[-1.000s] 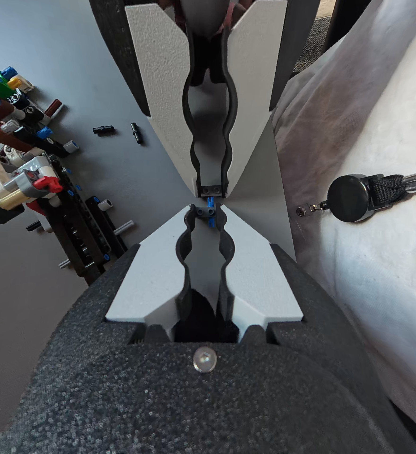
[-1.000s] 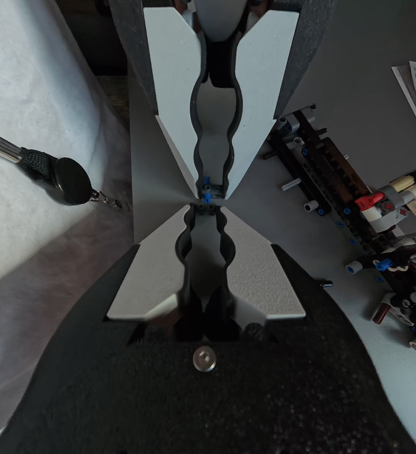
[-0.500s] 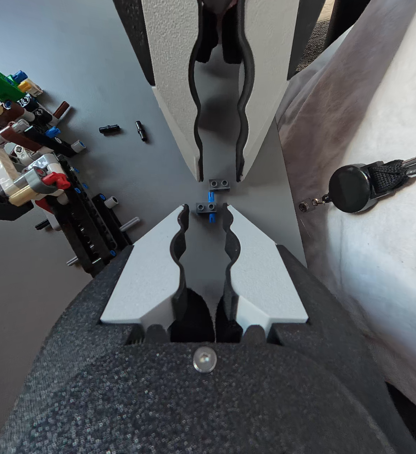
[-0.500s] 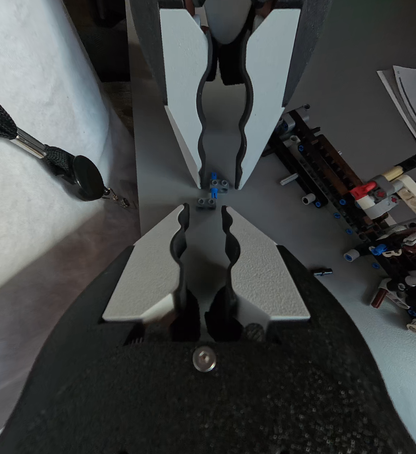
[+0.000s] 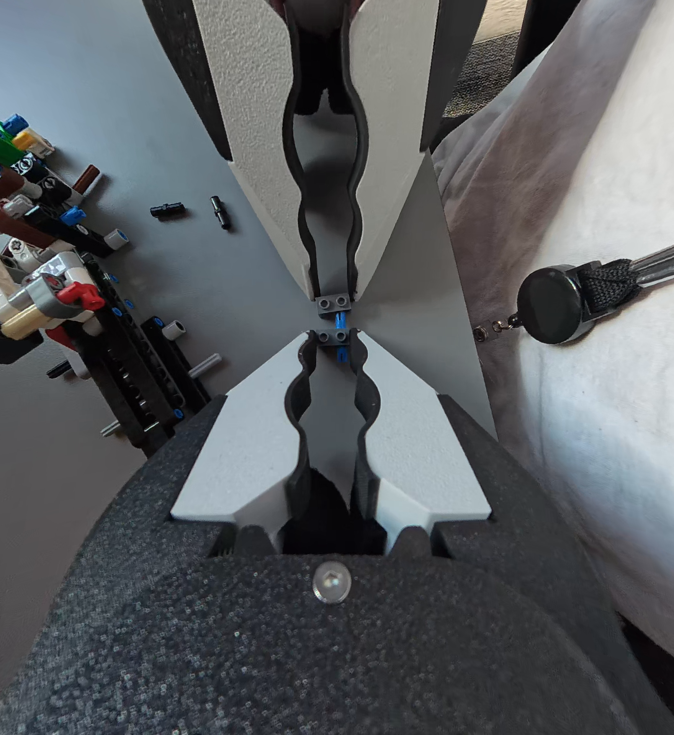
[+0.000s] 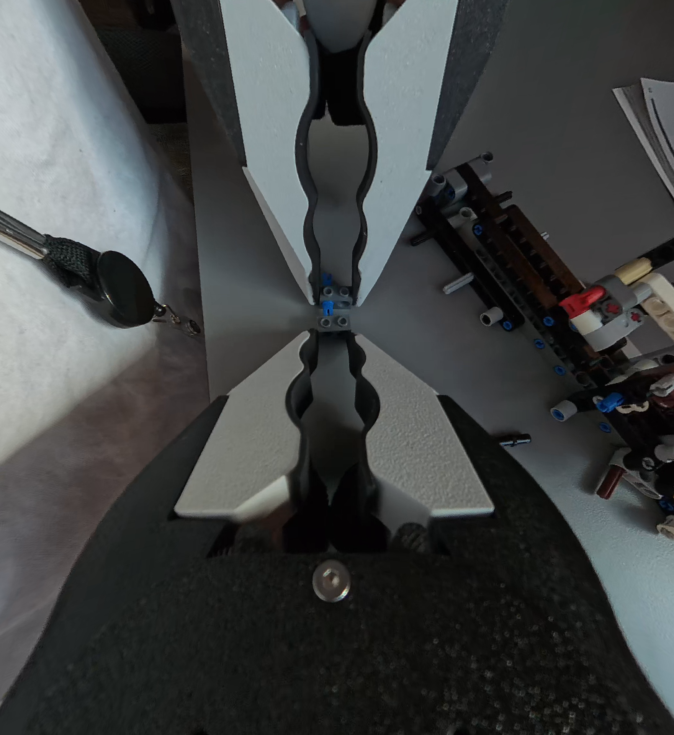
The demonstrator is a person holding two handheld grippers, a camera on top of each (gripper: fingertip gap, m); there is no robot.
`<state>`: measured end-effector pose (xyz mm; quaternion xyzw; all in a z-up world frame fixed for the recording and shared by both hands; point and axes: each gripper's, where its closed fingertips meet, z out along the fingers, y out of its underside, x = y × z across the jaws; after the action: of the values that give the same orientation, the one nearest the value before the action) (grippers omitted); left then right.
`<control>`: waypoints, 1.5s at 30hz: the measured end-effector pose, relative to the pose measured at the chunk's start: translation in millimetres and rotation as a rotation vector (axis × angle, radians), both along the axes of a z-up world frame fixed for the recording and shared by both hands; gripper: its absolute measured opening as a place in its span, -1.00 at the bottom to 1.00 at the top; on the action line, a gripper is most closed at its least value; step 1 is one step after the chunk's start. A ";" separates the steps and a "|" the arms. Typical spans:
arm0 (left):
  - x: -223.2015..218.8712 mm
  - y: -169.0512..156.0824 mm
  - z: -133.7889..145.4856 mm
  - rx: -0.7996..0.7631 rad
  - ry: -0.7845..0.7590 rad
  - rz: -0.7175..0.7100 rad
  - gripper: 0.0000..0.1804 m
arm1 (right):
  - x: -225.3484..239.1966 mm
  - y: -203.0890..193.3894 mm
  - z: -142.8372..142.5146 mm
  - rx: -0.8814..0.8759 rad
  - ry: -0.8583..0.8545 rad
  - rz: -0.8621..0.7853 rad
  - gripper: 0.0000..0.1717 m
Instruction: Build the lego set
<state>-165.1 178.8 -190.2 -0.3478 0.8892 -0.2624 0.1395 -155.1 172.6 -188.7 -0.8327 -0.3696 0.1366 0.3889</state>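
My two grippers face each other tip to tip over a grey table (image 5: 208, 278). My left gripper (image 5: 334, 338) is shut on a small dark grey two-stud brick (image 5: 332, 337) with a blue pin (image 5: 341, 321) through it. The pin points at a second dark grey brick (image 5: 333, 303), on which my right gripper (image 5: 334, 295) is shut. In the right wrist view my right gripper (image 6: 332, 335) grips its brick (image 6: 333, 321) at the very fingertips. The left gripper (image 6: 334, 292) beyond holds its brick (image 6: 336, 292) and pin (image 6: 326, 305). The pin's tip reaches the right brick's face.
A black, white and brown building-brick model (image 5: 49, 298) lies to the left of the grippers and shows in the right wrist view (image 6: 566, 302). Two loose black pins (image 5: 167, 209) (image 5: 220, 212) lie near it. White cloth (image 5: 606, 397) with a black badge reel (image 5: 554, 304) borders the table. Papers (image 6: 665, 139) lie far right. My left and right fingertips are right by each other.
A second ago both grippers gripped their bricks close together. Half a second ago both stood open with the bricks apart. Now both have shut on the bricks once more, a small gap between them.
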 end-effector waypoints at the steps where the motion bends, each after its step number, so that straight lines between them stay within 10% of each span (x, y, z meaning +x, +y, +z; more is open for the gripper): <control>1: 0.0 0.1 0.0 0.000 -0.002 0.002 -0.84 | -0.1 0.1 0.1 -0.006 0.005 -0.005 -0.84; 26: 1.7 -0.1 0.1 -0.044 -0.009 0.063 -0.84 | -2.4 6.6 0.3 -0.047 0.059 -0.195 -0.81; 45: 2.2 -1.3 -0.5 -0.034 -0.012 0.021 -0.84 | -0.1 4.4 1.6 0.013 0.000 0.068 -0.83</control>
<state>-162.9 177.6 -190.7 -0.3579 0.8800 -0.2782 0.1419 -155.1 176.9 -187.1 -0.8171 -0.3987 0.1475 0.3894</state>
